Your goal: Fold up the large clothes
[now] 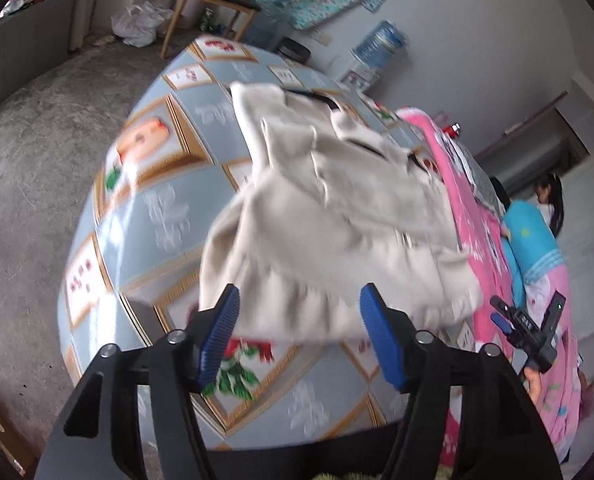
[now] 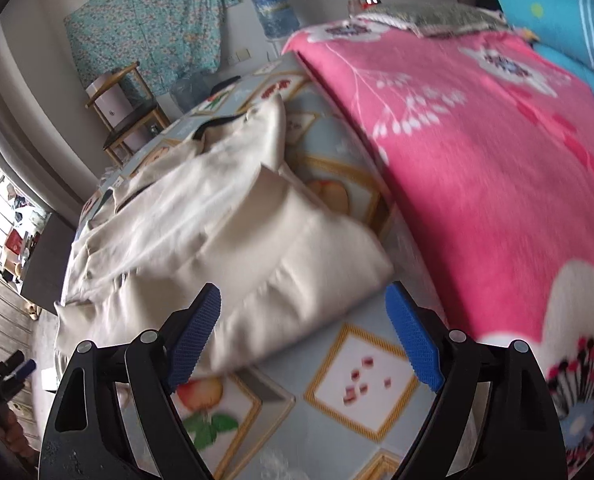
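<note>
Cream garment (image 1: 329,216) lies bunched, partly folded, on the patterned bed sheet (image 1: 145,216) beside the pink blanket (image 2: 477,168). Left gripper (image 1: 299,336) and right gripper (image 2: 303,334) fingers spread wide, empty, probably just released; blur obscures the hem.

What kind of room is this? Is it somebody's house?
Probably a bedroom in a home: a bed with a patterned sheet and pink blanket, a wooden chair, and a water dispenser by the wall.
</note>
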